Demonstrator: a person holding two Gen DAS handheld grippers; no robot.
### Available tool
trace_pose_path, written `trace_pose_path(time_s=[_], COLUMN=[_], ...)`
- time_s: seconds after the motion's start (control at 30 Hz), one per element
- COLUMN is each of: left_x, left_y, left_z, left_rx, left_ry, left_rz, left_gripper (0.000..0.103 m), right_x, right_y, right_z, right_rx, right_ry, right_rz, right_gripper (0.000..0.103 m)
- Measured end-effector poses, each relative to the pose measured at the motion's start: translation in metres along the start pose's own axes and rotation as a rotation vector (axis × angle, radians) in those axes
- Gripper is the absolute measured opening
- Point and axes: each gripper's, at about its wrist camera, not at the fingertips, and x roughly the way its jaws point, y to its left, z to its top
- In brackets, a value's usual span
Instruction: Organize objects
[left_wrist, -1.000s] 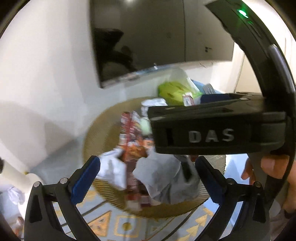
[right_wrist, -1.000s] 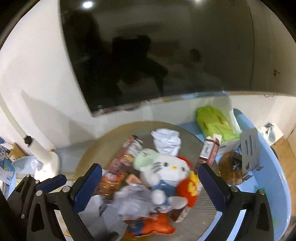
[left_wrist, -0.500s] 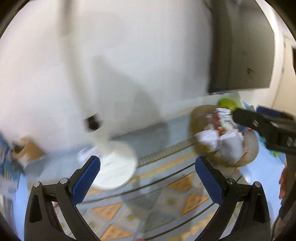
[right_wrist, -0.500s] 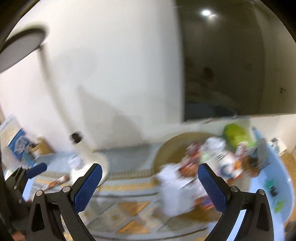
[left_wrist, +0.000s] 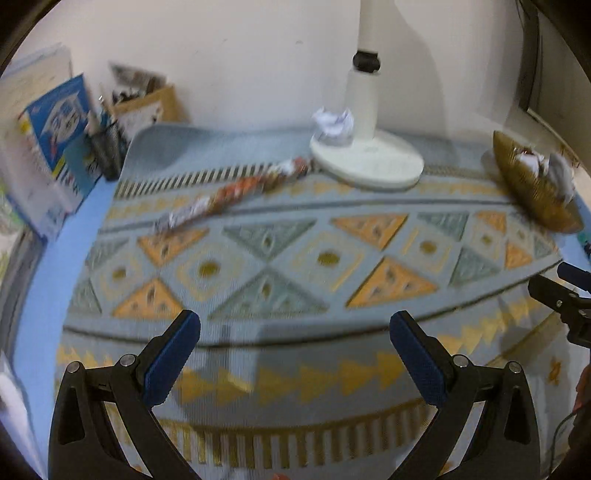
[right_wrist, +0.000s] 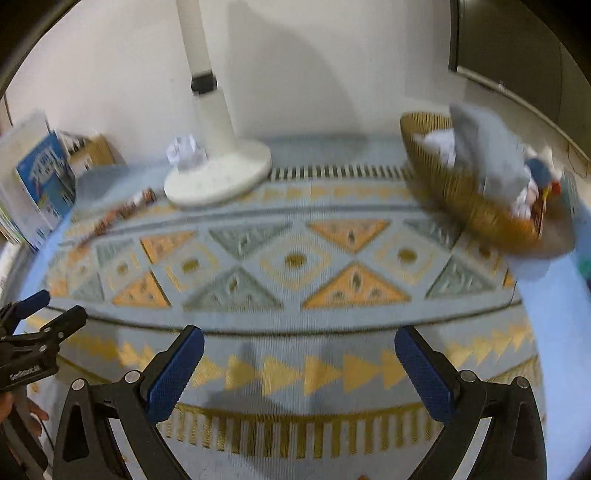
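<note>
A long strip of snack packets (left_wrist: 236, 194) lies on the patterned rug (left_wrist: 325, 258) at the far left, also seen as the snack strip (right_wrist: 122, 212). A crumpled white paper ball (left_wrist: 332, 123) rests on the base of a white fan stand (left_wrist: 369, 162); the paper ball (right_wrist: 184, 151) shows there too. A woven golden basket (right_wrist: 461, 199) at the far right holds a grey cloth, papers and a plush toy; the basket (left_wrist: 535, 188) sits at the rug's right end. My left gripper (left_wrist: 295, 350) and right gripper (right_wrist: 299, 362) hover open over the rug's near side, both empty.
Books and a blue box (left_wrist: 55, 129) lean against the wall at the left, beside a cardboard box (left_wrist: 147, 107) and a dark pen holder (left_wrist: 105, 155). The fan stand's pole (right_wrist: 201, 74) rises at the back. A dark screen (right_wrist: 517, 55) hangs at the upper right.
Both grippers have swung left and down from the basket to face the rug. The basket has slid to the right edge of both views; the snack strip and paper ball came into sight.
</note>
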Motion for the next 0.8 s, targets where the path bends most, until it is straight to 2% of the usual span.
trace_pose_path(time_s=[0.13, 0.17, 0.2, 0.3, 0.8], left_x=[0.039, 0.047, 0.048, 0.047, 0.044], left_y=[-0.024, -0.027, -0.025, -0.025, -0.023], left_z=[-0.015, -0.02, -0.022, -0.022, -0.026], left_rx=[0.016, 0.017, 0.002, -0.004, -0.007], left_ry=[0.044, 0.03, 0.033, 0.031, 0.033], left_rz=[0.025, 0.016, -0.006, -0.005, -0.006], left_gripper=[0.102, 0.103, 0.103, 0.103, 0.103], right_x=[0.021, 0.025, 0.024, 0.025, 0.026], right_y=[0.006, 0.007, 0.011, 0.008, 0.002], right_z=[-0.018, -0.021, -0.024, -0.024, -0.024], right_rx=[-0.01, -0.01, -0.036, -0.04, -0.044], right_ry=[0.048, 0.056, 0.026, 0.018, 0.017], right_rz=[-0.032, -0.036, -0.054, -0.044, -0.041], right_gripper=[0.103, 0.103, 0.103, 0.103, 0.103])
